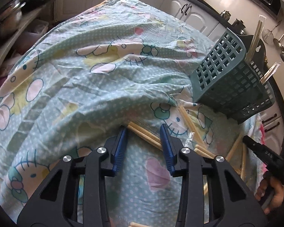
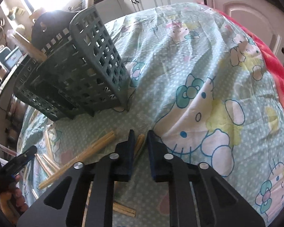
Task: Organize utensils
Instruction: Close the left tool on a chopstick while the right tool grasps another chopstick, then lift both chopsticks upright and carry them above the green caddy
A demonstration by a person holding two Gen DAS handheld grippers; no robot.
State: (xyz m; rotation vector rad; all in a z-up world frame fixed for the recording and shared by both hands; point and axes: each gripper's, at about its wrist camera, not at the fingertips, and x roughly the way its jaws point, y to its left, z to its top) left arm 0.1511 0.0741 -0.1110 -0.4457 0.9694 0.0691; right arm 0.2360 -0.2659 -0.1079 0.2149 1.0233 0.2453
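Wooden chopsticks (image 2: 139, 144) lie lengthwise between the right gripper's (image 2: 140, 137) nearly closed jaws at lower centre, apparently pinched, with the green utensil basket (image 2: 96, 60) standing upper left.

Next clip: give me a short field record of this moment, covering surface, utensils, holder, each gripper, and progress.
surface: table under a cartoon-print cloth
utensils: wrapped wooden chopsticks lying loose on the cloth near both grippers
holder: green lattice utensil basket, upright, a few wrapped pairs already standing in it
left gripper: jaws straddle a wrapped pair, pads not yet pressing
right gripper: closed on one wrapped pair
progress: most pairs not yet in the basket
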